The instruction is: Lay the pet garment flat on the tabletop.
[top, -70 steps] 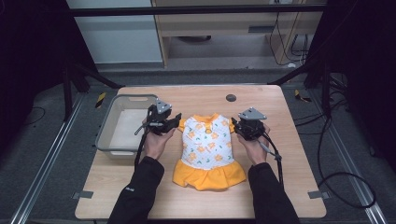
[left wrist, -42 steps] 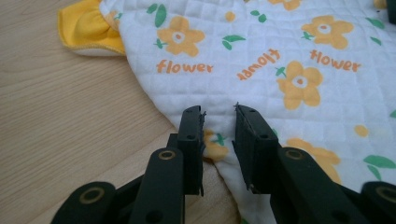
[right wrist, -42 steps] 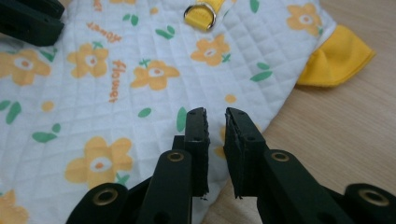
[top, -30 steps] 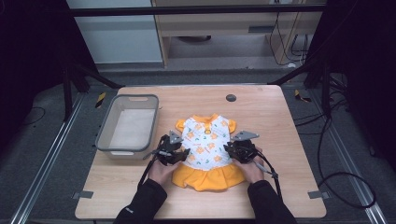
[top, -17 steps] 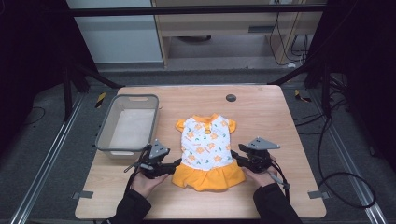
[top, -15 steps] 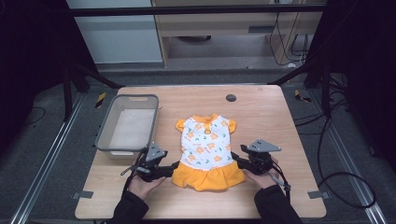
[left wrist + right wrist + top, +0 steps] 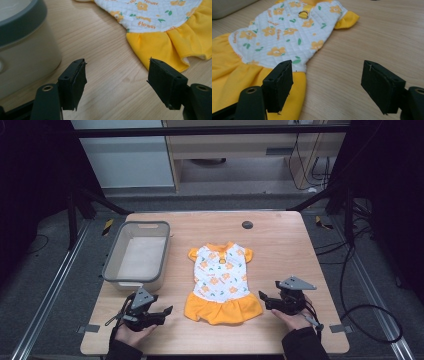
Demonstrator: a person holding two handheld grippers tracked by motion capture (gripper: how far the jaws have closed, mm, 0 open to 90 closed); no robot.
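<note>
We see dress point(image 7: 221, 280) flat mid-worktop point(image 7: 280, 250). Left hand-held gripper point(image 7: 165, 312) near dress hem's left corner, jaws spread wide, holding nothing. Right hand-held gripper point(image 7: 264, 299) just beside hem's right, likewise spread, empty.

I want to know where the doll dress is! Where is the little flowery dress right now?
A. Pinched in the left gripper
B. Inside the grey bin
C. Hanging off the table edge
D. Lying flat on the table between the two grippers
D: the dress lies spread on the table, with the left gripper and right gripper open on either side and the bin apart from it.
</note>
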